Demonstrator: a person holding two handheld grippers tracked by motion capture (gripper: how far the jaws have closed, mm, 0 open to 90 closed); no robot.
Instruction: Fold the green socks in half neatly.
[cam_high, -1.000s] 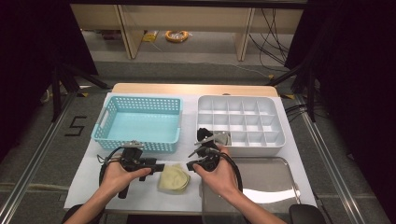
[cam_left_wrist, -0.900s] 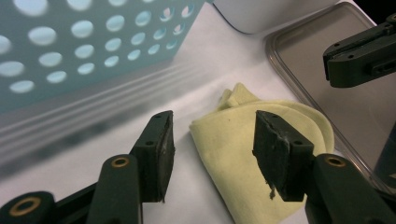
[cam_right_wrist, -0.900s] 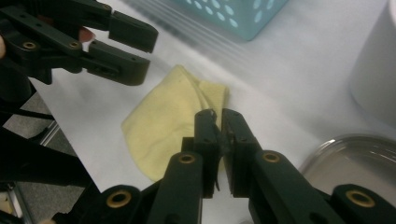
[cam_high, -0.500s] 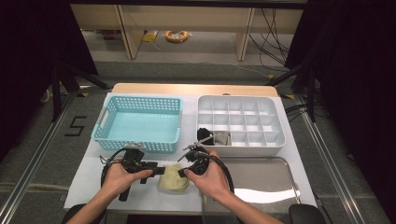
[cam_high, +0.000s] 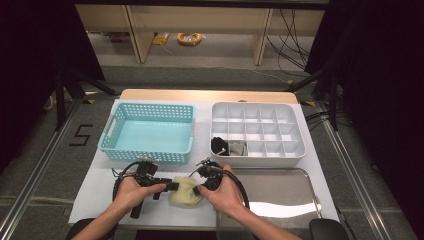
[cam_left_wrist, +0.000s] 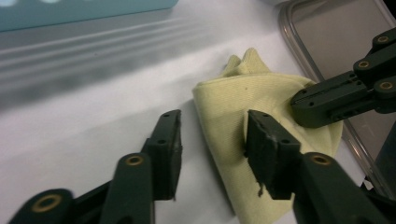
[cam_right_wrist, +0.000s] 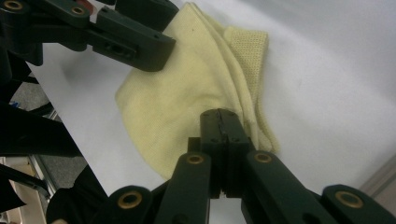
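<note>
1. The pale yellow cloth (cam_high: 186, 191) lies folded on the white table (cam_high: 100, 185), just left of the metal tray (cam_high: 280, 192).
2. The left hand-held gripper (cam_left_wrist: 212, 140) has just been closing; its jaws straddle the cloth's edge (one pad over the fabric), not yet pinching.
3. The right hand-held gripper (cam_right_wrist: 223, 122) has its jaws pressed together at the cloth's edge.

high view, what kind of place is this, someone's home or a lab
Most likely a lab or recording station, not a home. The white table stands between dark curtains, with loose cables on the floor behind it and a number five taped beside it. A blue basket and a compartment tray are laid out neatly.
</note>
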